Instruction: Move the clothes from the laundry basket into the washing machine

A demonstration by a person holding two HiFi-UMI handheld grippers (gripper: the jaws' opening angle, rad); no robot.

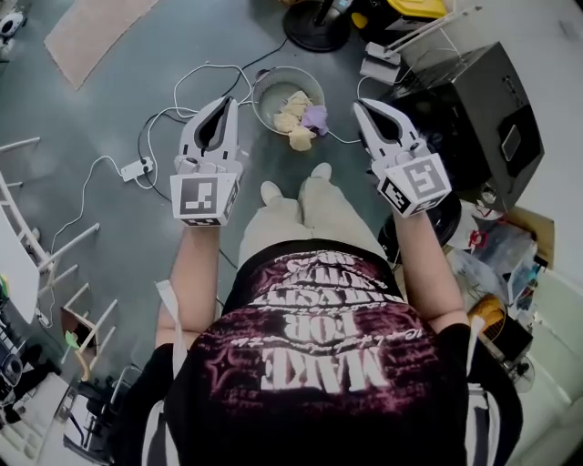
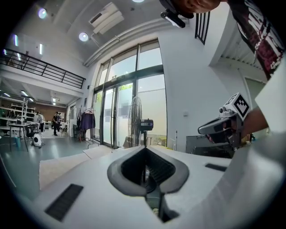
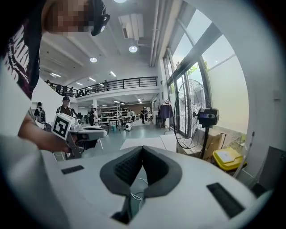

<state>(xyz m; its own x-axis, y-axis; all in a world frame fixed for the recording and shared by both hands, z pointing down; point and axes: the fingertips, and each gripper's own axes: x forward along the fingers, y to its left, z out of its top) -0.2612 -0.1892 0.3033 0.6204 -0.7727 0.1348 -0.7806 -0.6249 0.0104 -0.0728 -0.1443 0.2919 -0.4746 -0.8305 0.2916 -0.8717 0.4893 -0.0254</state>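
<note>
A round pale laundry basket point(image 1: 273, 86) stands on the floor ahead of the person's feet, holding yellow clothes point(image 1: 293, 111) and a purple piece point(image 1: 316, 118). My left gripper point(image 1: 227, 99) hovers to the basket's left, jaws shut and empty; in its own view the left gripper point(image 2: 144, 148) points level at a window wall. To the basket's right, my right gripper point(image 1: 359, 106) is also shut and empty, and the right gripper point(image 3: 142, 148) points across the room in its own view. A black box-shaped machine point(image 1: 483, 114) stands at the right.
White cables point(image 1: 168, 114) and a power strip point(image 1: 137, 168) lie on the floor left of the basket. A standing fan's base point(image 1: 316, 27) is behind it; the fan point(image 3: 191, 115) and a yellow bin point(image 3: 228, 159) stand by the windows. Clutter point(image 1: 501, 264) fills the right side.
</note>
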